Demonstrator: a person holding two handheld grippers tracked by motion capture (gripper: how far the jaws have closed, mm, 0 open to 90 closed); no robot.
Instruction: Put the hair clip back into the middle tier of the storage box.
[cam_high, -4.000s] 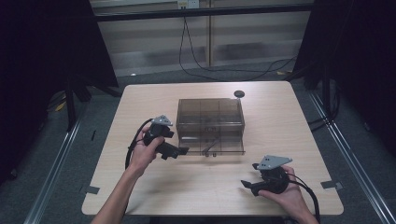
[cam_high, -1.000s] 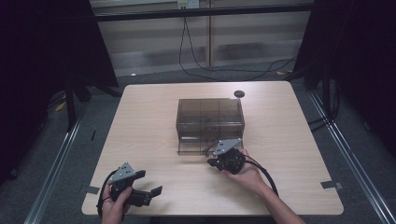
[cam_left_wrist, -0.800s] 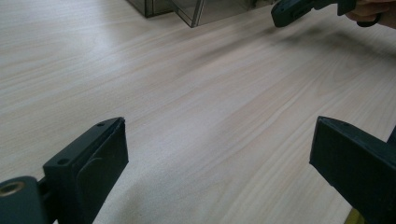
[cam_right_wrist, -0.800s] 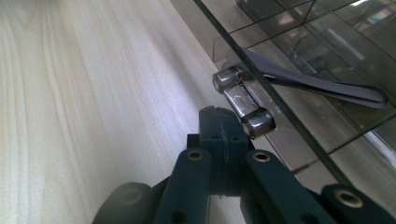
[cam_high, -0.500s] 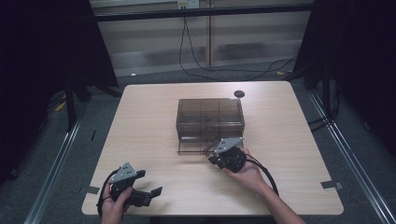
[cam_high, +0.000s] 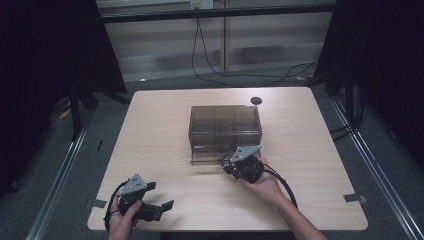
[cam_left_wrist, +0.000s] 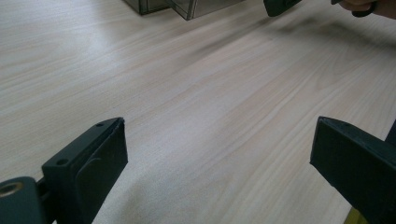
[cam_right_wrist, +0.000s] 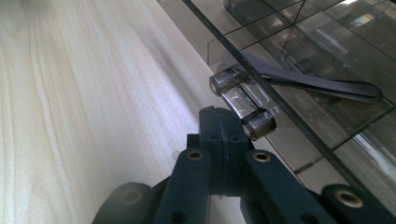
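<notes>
Right gripper view shows the right gripper (cam_right_wrist: 223, 122) with its jaws together, pressed against the clear handle (cam_right_wrist: 243, 103) on the front of the smoky plastic box (cam_high: 225, 130) at mid-table. The left gripper (cam_high: 159, 206) rests well off the box's near-left corner, jaws apart and empty. I judge that, lacking a true clamp, the tips could slip off the slick handle, or drag the unbraced box.

Smoked plastic on pale wood

Your table (cam_high: 165, 125) is matt, light-grained wood; the box (cam_high: 225, 125) is glossy, see-through smoked plastic with a clear shiny handle (cam_right_wrist: 243, 105). Your tongs (cam_right_wrist: 219, 135) look like matt black plastic.
</notes>
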